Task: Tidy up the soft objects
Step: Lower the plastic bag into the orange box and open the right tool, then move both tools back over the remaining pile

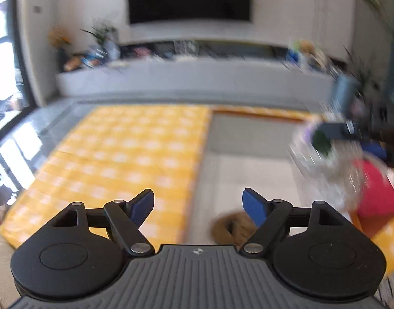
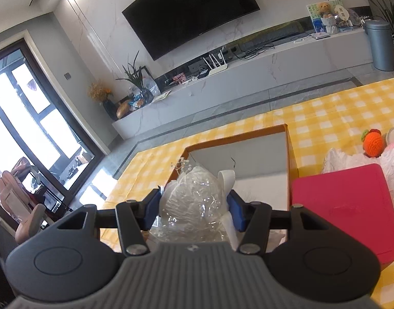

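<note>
The right gripper (image 2: 194, 209) is clamping a crinkled bundle wrapped in clear cellophane and white tissue (image 2: 197, 195), its blue pads (image 2: 234, 209) pressing in on both sides, with a sprig of small dried flowers poking out at the bundle's far left. It is holding the bundle over the near left corner of a shallow open box with an orange rim and pale grey lining (image 2: 287, 154), which is sitting on the yellow-and-white checked tablecloth (image 2: 325, 113).

The left gripper (image 1: 198, 206) is standing wide, with nothing between its blue fingertips (image 1: 252, 206). Its view is blurred, but below it, on the box's pale floor, a brown, rounded, woolly-looking object (image 1: 227, 228) is lying; what exactly it is I cannot tell.

To the right of the box a flat magenta lid or case (image 2: 343, 206) is resting on the cloth, and beyond it, at the far right, an orange crocheted fruit with a green top (image 2: 374, 143) is sitting next to white frilly fabric (image 2: 343, 157).

The wrapped bundle looks very light and easily crushed: the film is probably slippery and noisy, and the dried sprigs brittle. A gentle squeeze across the fuller middle, as the pads are gripping now, seems safest; pinching the flower end risks snapping stems, while loose film alone could slide out.
</note>
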`<action>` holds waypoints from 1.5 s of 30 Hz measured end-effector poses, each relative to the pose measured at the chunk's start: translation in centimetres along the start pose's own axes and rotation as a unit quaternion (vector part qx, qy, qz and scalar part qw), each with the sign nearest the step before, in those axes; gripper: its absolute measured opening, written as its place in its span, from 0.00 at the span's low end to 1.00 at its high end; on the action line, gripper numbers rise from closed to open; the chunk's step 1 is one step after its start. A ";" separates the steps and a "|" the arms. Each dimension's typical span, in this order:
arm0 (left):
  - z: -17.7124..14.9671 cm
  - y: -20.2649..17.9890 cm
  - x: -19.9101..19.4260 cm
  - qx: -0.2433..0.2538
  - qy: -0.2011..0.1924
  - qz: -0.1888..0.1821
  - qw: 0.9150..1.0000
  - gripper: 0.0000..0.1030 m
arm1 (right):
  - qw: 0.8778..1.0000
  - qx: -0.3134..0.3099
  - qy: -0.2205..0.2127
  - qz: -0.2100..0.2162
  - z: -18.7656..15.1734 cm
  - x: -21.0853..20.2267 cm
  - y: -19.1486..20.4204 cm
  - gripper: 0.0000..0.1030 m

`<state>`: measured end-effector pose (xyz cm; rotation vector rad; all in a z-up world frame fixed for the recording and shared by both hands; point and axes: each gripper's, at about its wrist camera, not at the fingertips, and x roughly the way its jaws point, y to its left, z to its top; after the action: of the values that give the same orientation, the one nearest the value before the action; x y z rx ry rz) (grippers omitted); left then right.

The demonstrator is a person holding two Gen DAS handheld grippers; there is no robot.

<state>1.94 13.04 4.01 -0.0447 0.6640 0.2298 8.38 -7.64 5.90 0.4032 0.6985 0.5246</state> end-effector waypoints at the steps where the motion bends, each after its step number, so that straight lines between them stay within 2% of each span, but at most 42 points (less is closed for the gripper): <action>1: 0.1 0.6 -0.2 -0.007 -0.009 0.013 1.000 0.90 | 1.000 -0.002 0.004 -0.002 -0.2 0.4 0.2 0.54; 4: 0.3 2.1 0.4 -0.019 -0.009 0.031 0.999 0.90 | 0.999 -0.013 0.024 -0.026 -1.2 2.5 0.9 0.54; 6: 0.1 2.8 1.1 -0.032 0.002 0.033 0.999 0.90 | 0.997 -0.032 0.039 -0.060 -2.2 4.2 1.4 0.54; 8: -0.1 3.2 1.5 -0.047 0.011 0.035 0.998 0.90 | 0.988 -0.093 0.054 -0.112 -3.2 6.0 2.7 0.54; 11: -0.1 3.6 1.6 -0.056 0.010 0.036 0.998 0.90 | 0.968 -0.164 0.078 -0.174 -4.7 8.9 3.8 0.55; 15: -0.2 4.0 1.1 -0.056 0.011 0.026 0.998 0.90 | 0.950 -0.196 0.115 -0.213 -6.1 12.0 3.7 0.58; 17: -0.3 4.3 0.9 -0.064 0.012 0.017 0.998 0.90 | 0.953 -0.184 0.128 -0.202 -5.8 12.4 3.3 0.58; 20: -0.4 4.6 1.2 -0.073 0.017 0.014 0.997 0.90 | 0.975 -0.087 0.162 -0.120 -4.6 12.3 1.3 0.58; 22: -0.4 4.8 1.4 -0.075 0.021 0.014 0.997 0.90 | 0.981 -0.027 0.175 -0.078 -4.4 12.4 0.0 0.58; 26: -0.5 5.3 1.4 -0.089 0.024 0.013 0.996 0.90 | 0.983 0.005 0.165 -0.080 -3.8 11.2 -1.4 0.58; 29: -0.6 5.5 1.3 -0.101 0.024 0.009 0.995 0.90 | 0.983 -0.035 0.162 -0.082 -4.1 10.4 -0.1 0.56; 31: -0.5 5.4 1.3 -0.100 0.027 0.010 0.995 0.90 | 0.978 -0.089 0.150 -0.116 -4.5 10.0 1.2 0.55; 33: -0.5 5.2 1.3 -0.097 0.028 0.012 0.995 0.90 | 0.966 -0.150 0.146 -0.150 -5.0 10.4 2.1 0.56; 35: -0.5 5.0 1.2 -0.094 0.024 0.007 0.995 0.90 | 0.957 -0.185 0.157 -0.160 -5.8 11.0 2.7 0.63; 39: -0.4 4.3 0.7 -0.073 0.008 0.012 0.997 0.90 | 0.956 -0.196 0.153 -0.153 -6.2 10.8 3.2 0.74; 41: -0.4 4.0 0.3 -0.063 -0.009 0.020 0.998 0.90 | 0.957 -0.203 0.146 -0.149 -6.1 10.5 3.5 0.82; 42: -0.3 3.9 0.2 -0.061 -0.014 0.021 0.998 0.90 | 0.957 -0.207 0.138 -0.150 -6.1 10.0 3.6 0.90; 45: -0.1 3.8 -0.1 -0.066 -0.018 0.020 0.997 0.90 | 0.955 -0.236 0.114 -0.138 -5.9 8.8 4.3 0.94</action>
<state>1.00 16.71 4.10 -0.1542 0.6144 0.3121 8.64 1.95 -0.37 -0.2065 0.8088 0.4566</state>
